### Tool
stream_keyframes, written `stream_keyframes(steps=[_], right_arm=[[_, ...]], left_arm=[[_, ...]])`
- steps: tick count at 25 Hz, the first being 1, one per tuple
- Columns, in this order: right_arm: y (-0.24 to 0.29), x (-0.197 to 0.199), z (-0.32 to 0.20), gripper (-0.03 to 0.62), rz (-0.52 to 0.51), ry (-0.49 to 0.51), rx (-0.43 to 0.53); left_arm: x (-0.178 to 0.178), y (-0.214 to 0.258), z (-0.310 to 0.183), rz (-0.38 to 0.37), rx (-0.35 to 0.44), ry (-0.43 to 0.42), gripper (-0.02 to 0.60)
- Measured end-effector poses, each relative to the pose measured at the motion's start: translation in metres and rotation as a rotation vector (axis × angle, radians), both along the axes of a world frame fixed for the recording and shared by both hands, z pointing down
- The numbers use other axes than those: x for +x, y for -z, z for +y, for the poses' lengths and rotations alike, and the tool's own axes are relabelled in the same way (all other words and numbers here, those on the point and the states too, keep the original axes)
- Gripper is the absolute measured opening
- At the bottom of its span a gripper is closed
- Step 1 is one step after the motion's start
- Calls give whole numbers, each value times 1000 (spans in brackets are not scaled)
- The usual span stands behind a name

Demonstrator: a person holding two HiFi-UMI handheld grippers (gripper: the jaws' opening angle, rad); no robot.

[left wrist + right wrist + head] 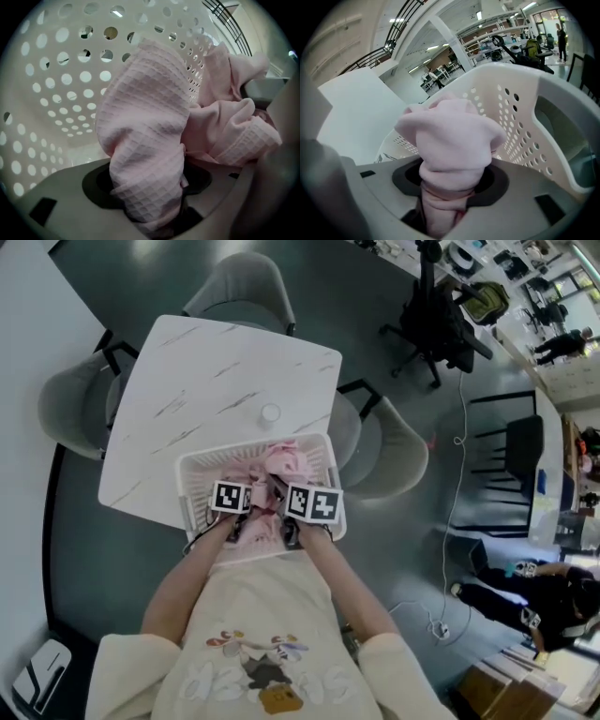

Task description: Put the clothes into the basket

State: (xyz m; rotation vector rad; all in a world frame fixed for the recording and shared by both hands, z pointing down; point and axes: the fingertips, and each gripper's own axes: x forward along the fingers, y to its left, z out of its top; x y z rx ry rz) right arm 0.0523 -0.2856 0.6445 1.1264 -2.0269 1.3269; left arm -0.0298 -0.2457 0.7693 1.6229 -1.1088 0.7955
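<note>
L hand-held gripper point(239, 507): jaws stand wide but full, clamped on a thick fold of the pink cloth point(145, 117), waffle weave, which bulges straight out ahead of the jaws. R hand-held gripper point(305, 512): narrower set, pinching a tight twisted bunch of the same cloth. No slack at the pads that I can see.

Both sit side by side at the near end of the basket point(192, 474), tips pointing down and away from me. Basket stands on the tabletop point(225, 371), at its near edge.

Where the cloth is: already inside the basket walls, most of it heaped just beyond and between the two tips. From L the rest of the heap lies to the R side, i.e. toward the other hand. Long axis approx. across the basket, L to R.

Key relation: L view is ringed by perforated wall, so L is deep inside. R view looks over the rim into the room, so R bunch sits about rim height.

Judgement: placement nearly done. R end needs lowering before letting go. Risk: cloth catching on the rim.
</note>
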Motion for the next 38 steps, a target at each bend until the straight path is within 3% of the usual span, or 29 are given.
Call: stream_keyframes(steps=[8, 14, 18, 25, 30, 35, 38], right_arm=[[18, 7, 16, 210, -26, -32, -42], [45, -7, 24, 322, -73, 6, -89], [60, -4, 20, 325, -61, -9, -62], [74, -4, 22, 325, -14, 9, 17], [102, -7, 34, 325, -49, -18, 42], [121, -19, 32, 324, -105, 51, 132], [104, -22, 26, 324, -36, 133, 159]], left_arm=[[3, -4, -3, -15, 42, 9, 315], [-4, 0, -5, -19, 34, -2, 314], [-11, 0, -11, -47, 73, 7, 314], [-10, -2, -13, -37, 73, 9, 314], [-3, -1, -8, -10, 54, 4, 316], [-1, 0, -11, 9, 61, 4, 316], [-4, 0, -10, -12, 66, 3, 316]])
